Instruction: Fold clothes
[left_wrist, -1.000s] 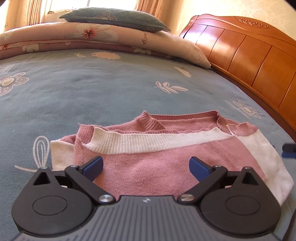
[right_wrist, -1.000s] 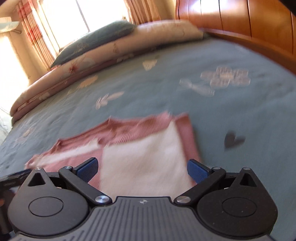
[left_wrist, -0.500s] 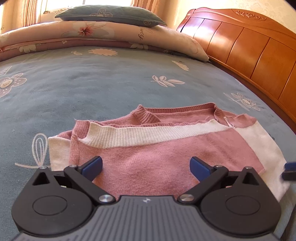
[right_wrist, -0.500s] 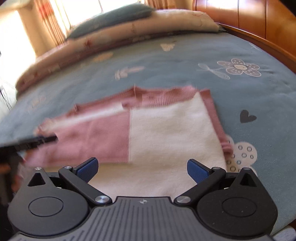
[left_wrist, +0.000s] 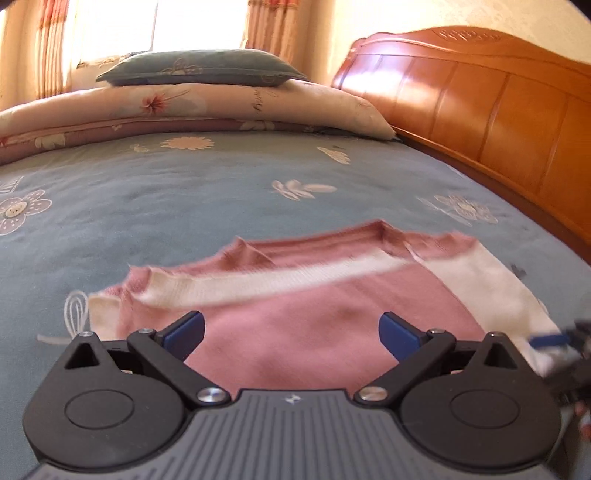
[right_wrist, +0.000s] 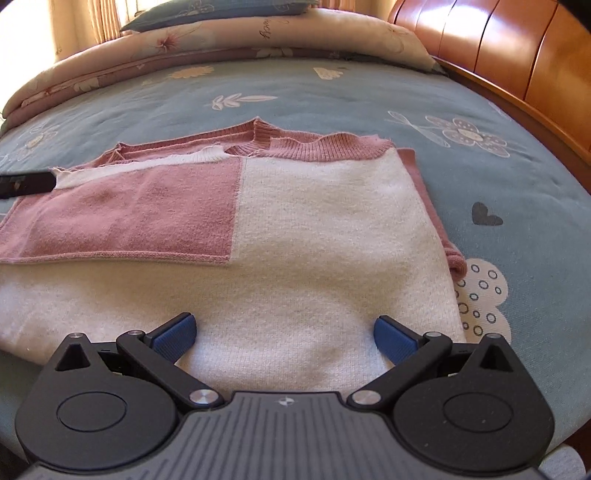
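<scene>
Sweater (right_wrist: 295, 229), pink and cream knit, partly folded, lying flat on blue floral bedspread (right_wrist: 332, 96) near its front edge. Soft and limp by appearance; expected to be light, to drape and sag when lifted, and to stretch at ribbed trims. Not slippery: fuzzy knit likely to cling to itself and to bedding. Not fragile, but loose weave liable to snag on pad corners.

Recommended hold: near hem or a folded edge, pinching all layers together, one gripper toward each side, to keep layers from sliding apart during next fold. Avoid gripping mid-panel, where only top layer would lift.

Right gripper (right_wrist: 284, 332): fingers spread wide, nothing between them. Cream panel directly ahead of and beneath pads (right_wrist: 173, 334); contact with fabric not determinable. Pink rolled edge (right_wrist: 456, 264) outboard of right-hand pad.

Left gripper (left_wrist: 291, 332): fingers likewise spread wide, nothing held. Pink panel (left_wrist: 295, 317) spanning gap ahead of pads; cream ribbed band (left_wrist: 258, 284) farther forward. View blurred.

Folded quilt (left_wrist: 184, 107) and pillow (left_wrist: 199, 68) well apart, at far end of bed, wooden headboard (left_wrist: 498, 107) to the right.
</scene>
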